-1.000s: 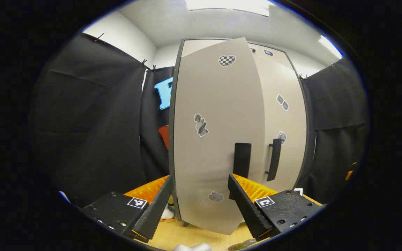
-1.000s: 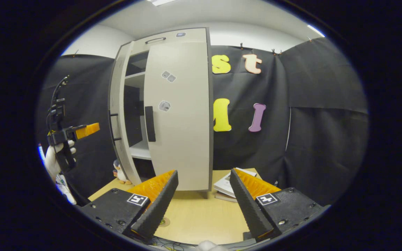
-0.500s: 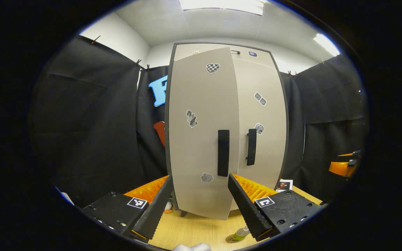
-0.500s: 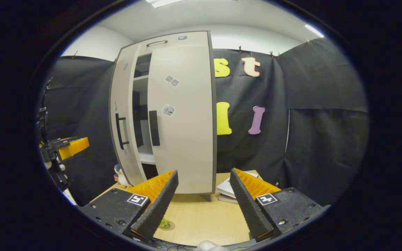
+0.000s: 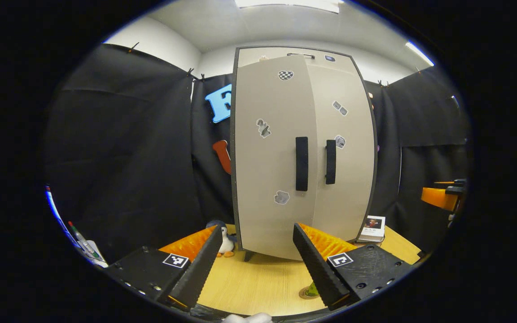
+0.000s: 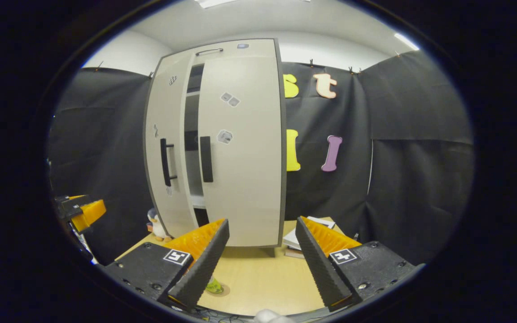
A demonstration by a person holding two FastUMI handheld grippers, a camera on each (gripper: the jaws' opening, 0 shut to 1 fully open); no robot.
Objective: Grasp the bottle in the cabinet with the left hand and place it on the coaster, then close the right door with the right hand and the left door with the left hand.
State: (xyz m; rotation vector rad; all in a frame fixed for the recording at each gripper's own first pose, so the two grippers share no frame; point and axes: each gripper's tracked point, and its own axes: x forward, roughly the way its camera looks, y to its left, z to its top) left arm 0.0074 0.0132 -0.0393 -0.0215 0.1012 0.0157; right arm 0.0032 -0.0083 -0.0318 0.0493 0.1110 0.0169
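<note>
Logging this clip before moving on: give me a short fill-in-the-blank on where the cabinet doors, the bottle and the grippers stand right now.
1. The cabinet's left door is not yet fully ____, as a dark gap shows beside the right door.
2. The bottle stands on the ____ on the table.
3. The left gripper and right gripper both have their jaws ____.

Missing words: closed; coaster; open

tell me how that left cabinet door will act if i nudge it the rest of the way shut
The left door looks like a stiff flat panel, so it should swing as one piece. It stands slightly ajar from the right door, so a light push probably finishes it. The cabinet seems tall; shove gently.
</note>
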